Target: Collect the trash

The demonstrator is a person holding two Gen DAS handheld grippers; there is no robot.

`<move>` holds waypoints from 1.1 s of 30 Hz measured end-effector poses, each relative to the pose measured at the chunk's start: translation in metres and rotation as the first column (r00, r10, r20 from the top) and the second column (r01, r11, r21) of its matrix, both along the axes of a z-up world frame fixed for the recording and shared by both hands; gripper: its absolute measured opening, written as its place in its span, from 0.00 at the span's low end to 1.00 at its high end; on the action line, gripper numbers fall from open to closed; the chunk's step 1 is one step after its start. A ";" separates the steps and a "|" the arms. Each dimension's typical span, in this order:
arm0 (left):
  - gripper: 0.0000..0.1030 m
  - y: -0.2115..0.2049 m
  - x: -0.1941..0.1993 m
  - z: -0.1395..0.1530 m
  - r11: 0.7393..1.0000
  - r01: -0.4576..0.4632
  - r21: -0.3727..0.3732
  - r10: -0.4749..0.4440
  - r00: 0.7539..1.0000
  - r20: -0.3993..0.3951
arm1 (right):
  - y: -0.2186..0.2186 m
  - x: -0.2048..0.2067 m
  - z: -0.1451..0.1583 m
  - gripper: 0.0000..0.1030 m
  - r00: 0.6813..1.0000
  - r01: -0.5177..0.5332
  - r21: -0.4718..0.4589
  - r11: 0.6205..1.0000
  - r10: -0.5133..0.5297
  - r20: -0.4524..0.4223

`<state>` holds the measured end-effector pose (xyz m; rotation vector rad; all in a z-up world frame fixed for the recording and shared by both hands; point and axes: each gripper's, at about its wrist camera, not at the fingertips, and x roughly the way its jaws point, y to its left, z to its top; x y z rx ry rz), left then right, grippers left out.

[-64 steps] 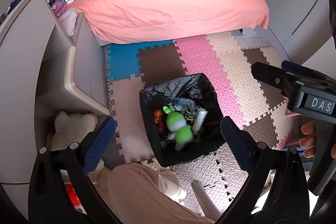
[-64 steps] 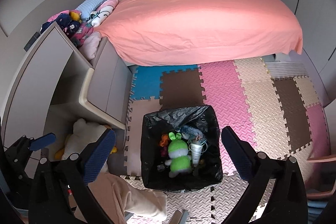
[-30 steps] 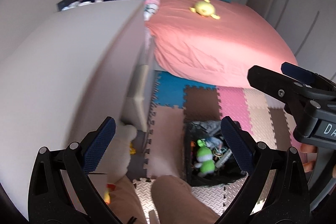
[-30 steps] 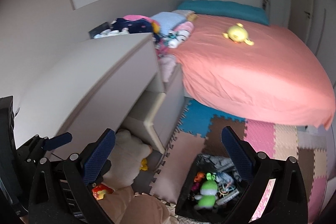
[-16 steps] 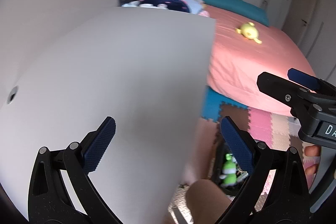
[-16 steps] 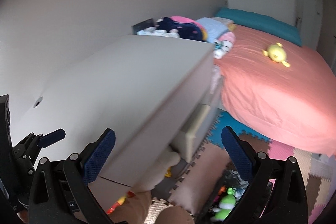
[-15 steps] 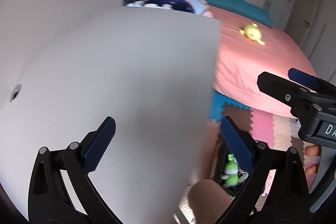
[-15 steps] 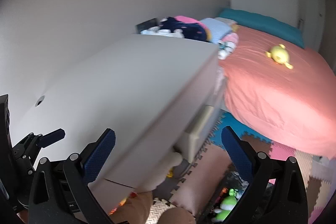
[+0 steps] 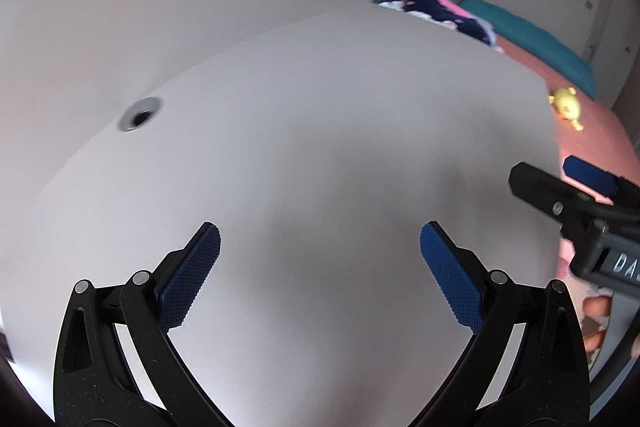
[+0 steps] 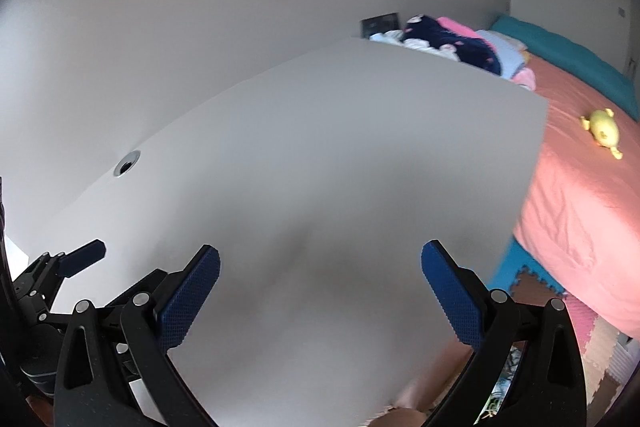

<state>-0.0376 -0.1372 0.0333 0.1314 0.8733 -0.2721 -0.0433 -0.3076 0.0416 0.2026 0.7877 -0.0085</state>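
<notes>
Both grippers, left gripper and right gripper, wide open, empty | step: searching desk | next: locate trash, none visible.

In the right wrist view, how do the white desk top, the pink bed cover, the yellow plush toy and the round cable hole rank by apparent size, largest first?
1. White desk top, though it is nearest the camera.
2. Pink bed cover.
3. Yellow plush toy.
4. Cable hole; close to the toy in size, so these last two are less sure.

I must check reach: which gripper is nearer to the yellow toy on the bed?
Right. The right gripper is on the bed's side, toward the yellow toy; the left gripper hangs farther away over the desk.
</notes>
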 end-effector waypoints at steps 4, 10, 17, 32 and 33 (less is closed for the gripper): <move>0.94 0.033 0.011 -0.004 0.997 -0.071 -0.009 0.071 0.997 -0.008 | 0.026 0.016 -0.008 0.97 0.999 -0.038 -0.008 0.999 0.037 -0.020; 0.94 0.074 0.017 -0.014 0.991 -0.135 -0.011 0.135 0.991 -0.022 | 0.058 0.037 -0.022 0.97 0.997 -0.071 -0.030 0.997 0.070 -0.037; 0.94 0.099 0.032 -0.029 0.983 -0.183 -0.017 0.182 0.982 -0.049 | 0.076 0.059 -0.040 0.97 0.994 -0.080 -0.063 0.995 0.075 -0.080; 0.94 0.111 0.046 -0.035 0.977 -0.213 0.029 0.215 0.974 -0.077 | 0.090 0.072 -0.047 0.98 0.989 -0.068 -0.138 0.988 0.048 -0.140; 0.94 0.111 0.046 -0.035 0.976 -0.215 0.029 0.216 0.973 -0.077 | 0.090 0.072 -0.047 0.98 0.989 -0.064 -0.136 0.989 0.045 -0.140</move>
